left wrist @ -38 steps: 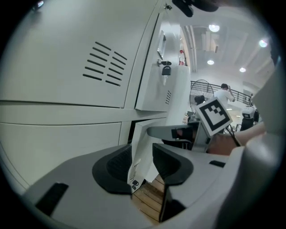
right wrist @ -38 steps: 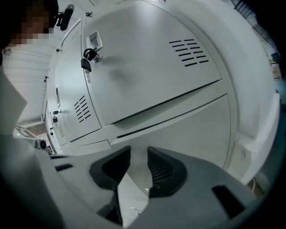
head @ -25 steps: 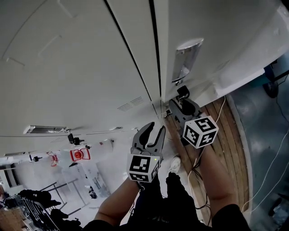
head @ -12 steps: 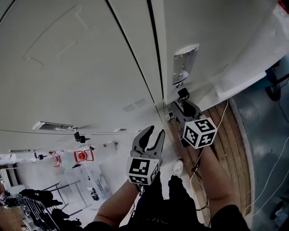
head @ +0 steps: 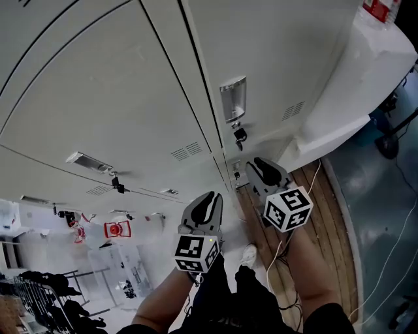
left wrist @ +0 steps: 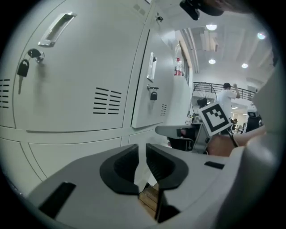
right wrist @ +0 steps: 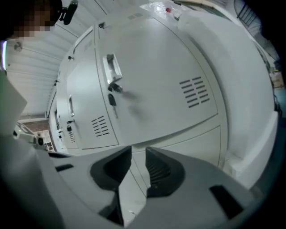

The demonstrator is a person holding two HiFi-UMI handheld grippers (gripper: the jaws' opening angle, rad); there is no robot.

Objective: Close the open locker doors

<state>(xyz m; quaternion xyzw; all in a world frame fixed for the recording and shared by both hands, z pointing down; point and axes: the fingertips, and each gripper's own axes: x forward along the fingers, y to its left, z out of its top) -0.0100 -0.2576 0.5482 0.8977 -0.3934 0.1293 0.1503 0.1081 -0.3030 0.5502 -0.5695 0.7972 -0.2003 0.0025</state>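
Several flat, smooth white locker doors (head: pixel 111 98); slotted vents (head: pixel 186 153).

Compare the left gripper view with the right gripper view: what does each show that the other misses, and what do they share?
Only the left gripper view shows the right tool with its marker cube and a person under ceiling lights. Only the right gripper view shows a white ledge beside the lockers and something red on top. Both show a white locker door with a handle, a hanging key and vent slots.
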